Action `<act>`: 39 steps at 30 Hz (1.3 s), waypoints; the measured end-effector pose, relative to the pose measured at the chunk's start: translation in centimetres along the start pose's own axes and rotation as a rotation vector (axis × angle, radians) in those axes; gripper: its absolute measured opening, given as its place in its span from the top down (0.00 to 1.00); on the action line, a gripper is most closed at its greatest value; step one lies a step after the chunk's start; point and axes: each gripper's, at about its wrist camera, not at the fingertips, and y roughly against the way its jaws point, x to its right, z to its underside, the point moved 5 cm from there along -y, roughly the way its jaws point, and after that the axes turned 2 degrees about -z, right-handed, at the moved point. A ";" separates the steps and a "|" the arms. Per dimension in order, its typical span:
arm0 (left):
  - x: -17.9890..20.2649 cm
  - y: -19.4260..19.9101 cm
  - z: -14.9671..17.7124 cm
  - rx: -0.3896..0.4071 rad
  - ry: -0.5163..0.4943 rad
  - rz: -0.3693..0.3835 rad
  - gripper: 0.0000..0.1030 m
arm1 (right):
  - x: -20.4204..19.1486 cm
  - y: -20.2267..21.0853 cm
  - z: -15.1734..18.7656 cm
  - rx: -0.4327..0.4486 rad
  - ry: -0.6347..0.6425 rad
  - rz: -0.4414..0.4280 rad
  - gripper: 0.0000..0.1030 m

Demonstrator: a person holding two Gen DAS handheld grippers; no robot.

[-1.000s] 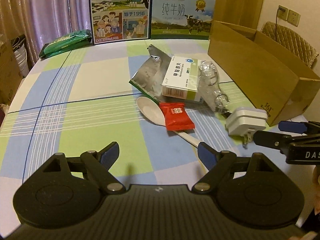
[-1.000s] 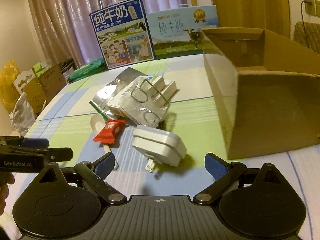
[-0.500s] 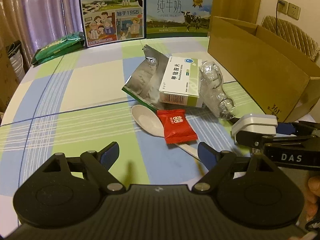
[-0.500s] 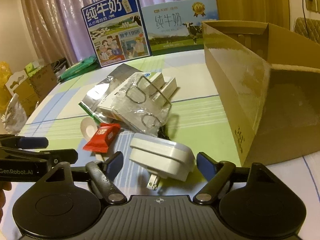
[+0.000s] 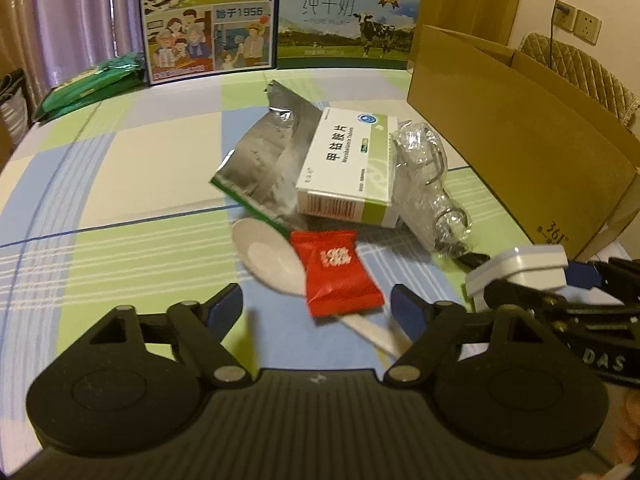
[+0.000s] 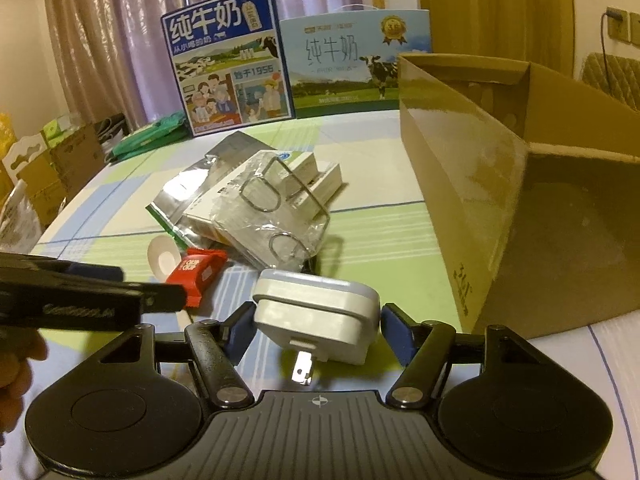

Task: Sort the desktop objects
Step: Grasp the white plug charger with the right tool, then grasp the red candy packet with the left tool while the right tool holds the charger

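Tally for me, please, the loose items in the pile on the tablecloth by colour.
White: 3 (medicine box, spoon, plug adapter)
Red: 1 (candy packet)
Silver: 1 (foil pouch)
Clear: 1 (bag of metal rings)
Total: 6

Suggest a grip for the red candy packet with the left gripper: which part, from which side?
Take the red candy packet across its short width, at the puffed middle, coming down from above and the near side. It lies flat on the white spoon, so a low sideways approach would likely catch the spoon. The left gripper is open and wide enough.
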 end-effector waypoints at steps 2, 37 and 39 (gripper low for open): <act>0.2 -0.6 -0.2 0.000 -0.002 0.014 0.33 | 0.1 0.0 0.0 0.002 -0.002 0.002 0.37; 1.0 4.7 6.2 -0.067 0.003 -0.050 0.72 | -1.0 4.0 2.8 -0.041 0.080 -0.035 0.37; 1.0 4.9 6.7 -0.060 -0.012 -0.055 0.72 | -1.3 4.0 3.1 -0.037 0.103 -0.026 0.37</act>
